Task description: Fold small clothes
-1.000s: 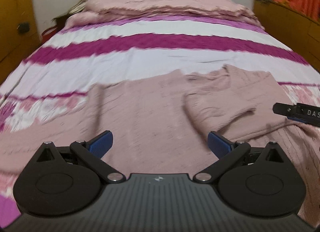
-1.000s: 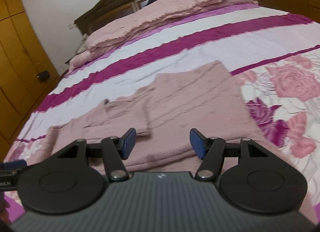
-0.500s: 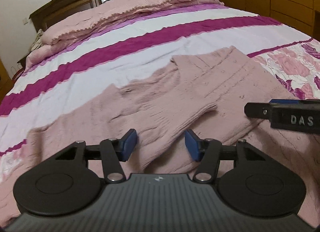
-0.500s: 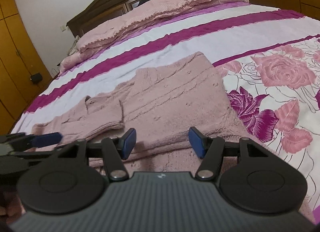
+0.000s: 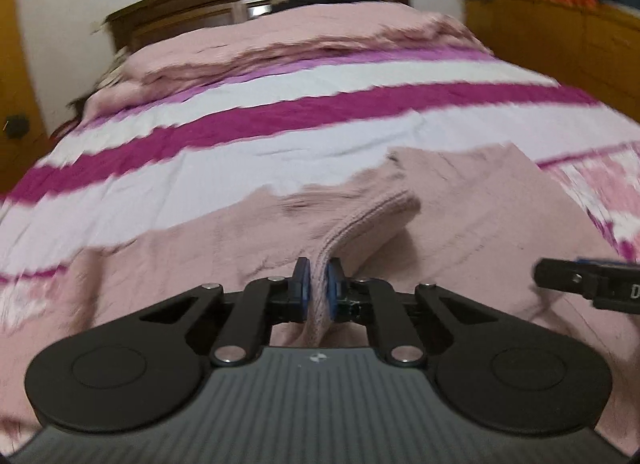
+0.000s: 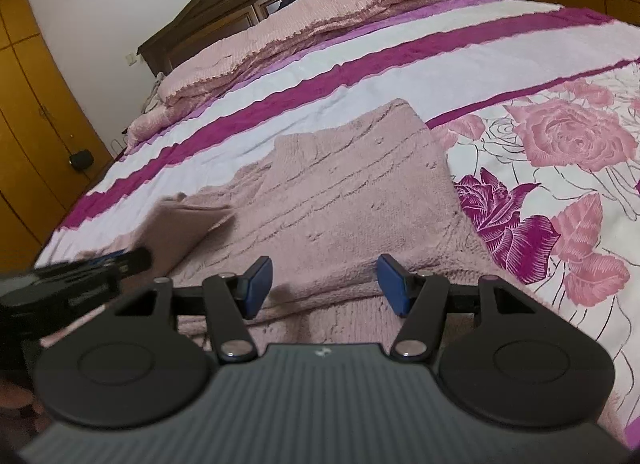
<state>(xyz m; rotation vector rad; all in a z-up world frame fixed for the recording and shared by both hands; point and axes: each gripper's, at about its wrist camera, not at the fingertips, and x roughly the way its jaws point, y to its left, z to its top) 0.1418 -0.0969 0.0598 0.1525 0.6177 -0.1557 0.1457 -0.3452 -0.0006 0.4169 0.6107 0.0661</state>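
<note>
- Pinching the pink sweater's ribbed sleeve edge: your left gripper.
- Right gripper spread (nothing between).
- Bedspread beyond lies flat.

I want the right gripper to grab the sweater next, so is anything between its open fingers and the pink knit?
Nothing visible is in the way. The right gripper is open just above the pink sweater, with only knit in front of it. The left gripper, shut on the sleeve, sits off to its left.
</note>
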